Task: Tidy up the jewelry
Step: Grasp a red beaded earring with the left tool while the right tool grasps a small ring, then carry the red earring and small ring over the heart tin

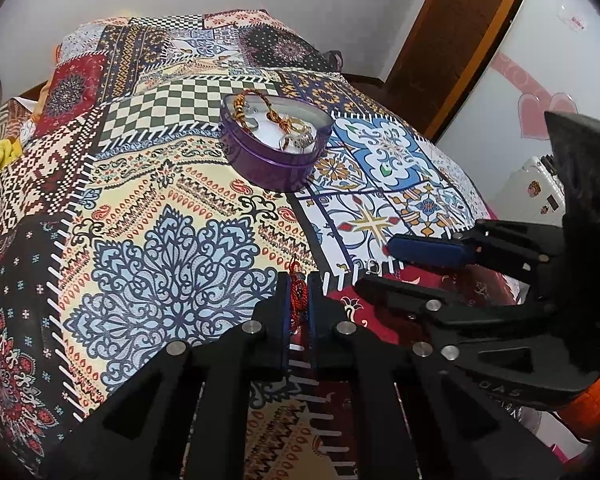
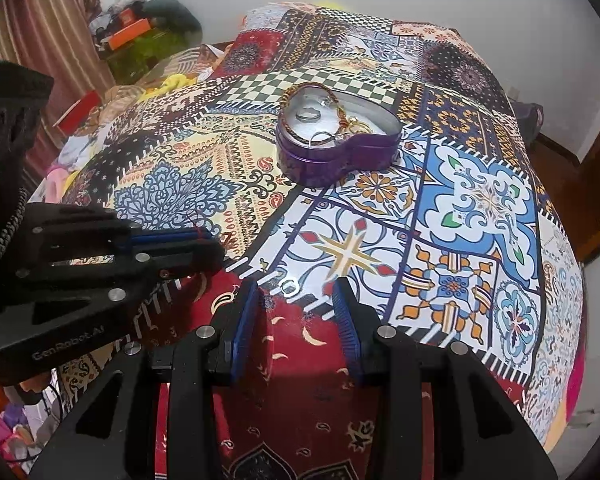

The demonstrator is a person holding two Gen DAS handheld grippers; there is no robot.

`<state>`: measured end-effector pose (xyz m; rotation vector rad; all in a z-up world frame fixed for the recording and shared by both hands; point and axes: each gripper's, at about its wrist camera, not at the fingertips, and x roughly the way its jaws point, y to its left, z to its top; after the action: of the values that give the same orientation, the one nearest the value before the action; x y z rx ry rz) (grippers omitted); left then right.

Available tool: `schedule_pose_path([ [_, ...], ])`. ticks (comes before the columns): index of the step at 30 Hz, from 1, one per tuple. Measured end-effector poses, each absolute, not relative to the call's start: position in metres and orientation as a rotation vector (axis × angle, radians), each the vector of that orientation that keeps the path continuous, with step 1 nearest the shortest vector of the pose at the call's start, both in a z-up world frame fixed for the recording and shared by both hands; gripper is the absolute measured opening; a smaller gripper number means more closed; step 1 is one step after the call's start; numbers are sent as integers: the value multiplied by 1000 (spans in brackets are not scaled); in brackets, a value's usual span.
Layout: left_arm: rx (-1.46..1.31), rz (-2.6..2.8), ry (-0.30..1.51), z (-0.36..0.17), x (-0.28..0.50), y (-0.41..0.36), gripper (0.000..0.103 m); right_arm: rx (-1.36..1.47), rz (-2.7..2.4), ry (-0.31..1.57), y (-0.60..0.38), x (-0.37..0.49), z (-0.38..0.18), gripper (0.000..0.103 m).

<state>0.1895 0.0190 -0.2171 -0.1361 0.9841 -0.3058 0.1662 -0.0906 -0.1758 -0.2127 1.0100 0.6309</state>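
— Status?

— Tin (image 1: 274, 148) already has bracelets and rings in it. Two pieces left, I judge: the red cord (image 1: 298, 294) pinched in my left gripper (image 1: 299, 300), and a small ring (image 2: 289, 287) loose on the cloth (image 2: 480, 240).

— Where's the ring from your right gripper (image 2: 298, 312)?

— Just ahead of its tips, roughly centred between them. Jaws spread wide, nothing held. Tin sits well beyond, mid-bed.
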Motion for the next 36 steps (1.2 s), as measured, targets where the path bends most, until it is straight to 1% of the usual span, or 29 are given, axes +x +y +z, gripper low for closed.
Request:
schedule_pose_path([
  [5, -147, -297, 970, -211, 189, 23, 6, -222, 630, 1006, -89, 168, -178, 27],
  [7, -149, -293, 967, -211, 190, 24, 6, -233, 630, 1008, -88, 168, -178, 16],
  [9, -154, -288, 967, -210, 190, 25, 6, -239, 636, 1007, -88, 168, -178, 11],
  [12, -156, -283, 966, -209, 189, 27, 6, -243, 634, 1000, -88, 167, -178, 8],
  [20, -150, -275, 932, -196, 188, 31, 6, -200, 623, 996, -93, 170, -169, 8],
  [36, -141, -255, 799, -148, 212, 39, 6, -137, 572, 856, -110, 194, -118, 8],
])
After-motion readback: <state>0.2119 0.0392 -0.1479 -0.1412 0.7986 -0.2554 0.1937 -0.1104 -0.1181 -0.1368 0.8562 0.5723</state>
